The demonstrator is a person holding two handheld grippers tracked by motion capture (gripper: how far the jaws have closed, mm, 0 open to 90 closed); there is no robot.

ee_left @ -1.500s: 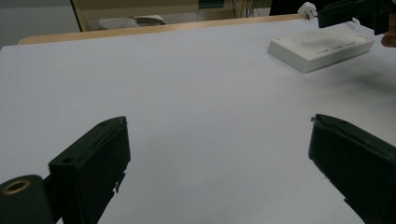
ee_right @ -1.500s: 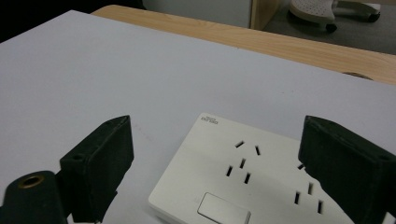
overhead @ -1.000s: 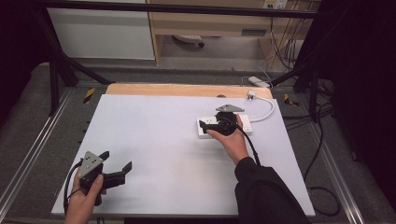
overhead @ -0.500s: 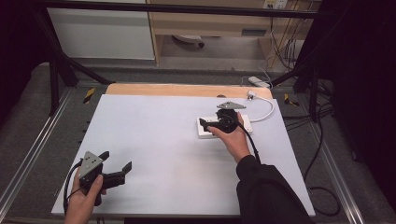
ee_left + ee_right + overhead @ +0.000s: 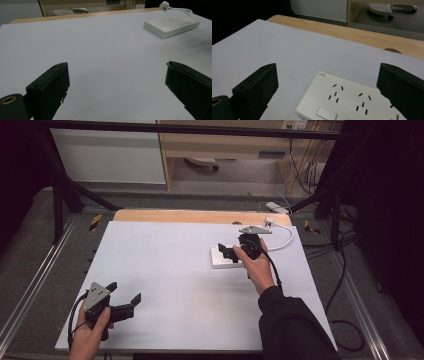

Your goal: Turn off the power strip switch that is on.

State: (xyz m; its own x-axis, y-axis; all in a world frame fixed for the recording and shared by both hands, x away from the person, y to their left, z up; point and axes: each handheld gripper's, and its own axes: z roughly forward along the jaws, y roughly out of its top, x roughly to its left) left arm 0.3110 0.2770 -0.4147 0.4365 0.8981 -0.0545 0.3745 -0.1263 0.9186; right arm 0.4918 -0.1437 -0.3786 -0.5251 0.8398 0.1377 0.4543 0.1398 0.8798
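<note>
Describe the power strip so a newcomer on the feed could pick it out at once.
Start at the white table with the bare wooden strip along its far edge. On its far right part, directly under the open right gripper, lies the power strip. It is a flat white block with dark socket slots and a switch on top, and a white cord curving off behind it.

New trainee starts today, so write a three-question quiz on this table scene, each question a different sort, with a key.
1. True or false: the right tool is shut on the flat white plastic power strip.
2. Which tool is above the power strip? A) left B) right
3. Fill in: the left tool is over the bare ____ table surface.

Key: 1 false, its jaws stand wide apart above the strip; 2 B; 3 white.
</note>
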